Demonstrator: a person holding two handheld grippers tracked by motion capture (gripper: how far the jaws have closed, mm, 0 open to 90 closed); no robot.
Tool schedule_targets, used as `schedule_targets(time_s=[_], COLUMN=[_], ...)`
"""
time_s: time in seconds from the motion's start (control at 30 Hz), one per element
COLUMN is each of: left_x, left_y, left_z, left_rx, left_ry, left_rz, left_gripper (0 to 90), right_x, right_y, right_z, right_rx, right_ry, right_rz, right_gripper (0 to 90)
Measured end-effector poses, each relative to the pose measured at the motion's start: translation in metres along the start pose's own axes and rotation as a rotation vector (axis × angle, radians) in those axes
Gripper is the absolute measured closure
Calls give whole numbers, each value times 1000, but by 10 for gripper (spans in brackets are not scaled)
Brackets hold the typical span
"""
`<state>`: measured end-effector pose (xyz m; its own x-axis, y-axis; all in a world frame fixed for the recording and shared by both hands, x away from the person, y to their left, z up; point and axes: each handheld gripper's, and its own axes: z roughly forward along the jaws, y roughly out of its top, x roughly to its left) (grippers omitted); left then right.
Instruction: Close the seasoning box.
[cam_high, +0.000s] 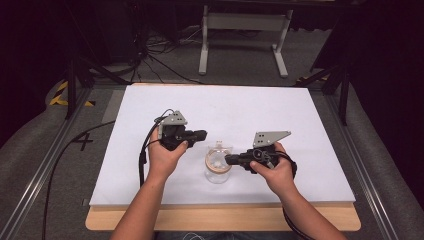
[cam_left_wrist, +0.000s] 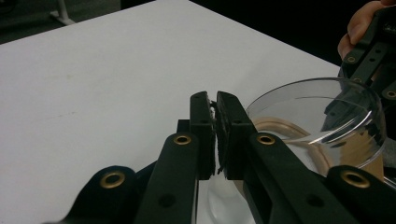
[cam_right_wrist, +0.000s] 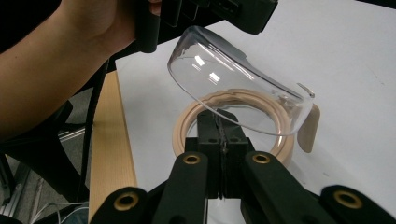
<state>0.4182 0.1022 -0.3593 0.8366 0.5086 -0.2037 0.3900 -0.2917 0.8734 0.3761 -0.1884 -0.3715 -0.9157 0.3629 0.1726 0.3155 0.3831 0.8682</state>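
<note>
A clear cup (cam_high: 218, 175) with a small pouring lip stands near the front middle of the white board (cam_high: 150, 165). A beige ring (cam_high: 211, 164) shows through its wall; whether it lies inside or under the cup I cannot tell. My right gripper (cam_high: 228, 159) reaches in from the right, its jaws closed on the cup's near rim (cam_right_wrist: 261, 119) above the beige ring (cam_right_wrist: 187, 126). My left gripper (cam_high: 202, 134) hovers just left of and beyond the cup, jaws nearly together with nothing between them (cam_left_wrist: 215, 105). The cup's rim (cam_left_wrist: 322, 107) curves past its right side.
The white board rests on a wooden tabletop (cam_high: 225, 220) that sticks out at the front edge. Beyond the board are grey floor, loose cables (cam_high: 150, 55) and a white stand (cam_high: 245, 30). Metal rails (cam_high: 360, 165) run along both sides.
</note>
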Motion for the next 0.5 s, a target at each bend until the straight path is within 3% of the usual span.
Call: schedule_targets(time_s=[0.17,0.5], left_x=[2,7], left_y=[-1,-2], left_z=[-6,-10], left_rx=[19,35], left_ry=[-24,-18], left_rz=[11,-2], left_gripper=[778,748], right_x=[3,11], right_y=[0,2], right_z=[1,4], right_rx=[24,83], right_ry=[26,62], right_rz=[2,8], right_gripper=[898,898])
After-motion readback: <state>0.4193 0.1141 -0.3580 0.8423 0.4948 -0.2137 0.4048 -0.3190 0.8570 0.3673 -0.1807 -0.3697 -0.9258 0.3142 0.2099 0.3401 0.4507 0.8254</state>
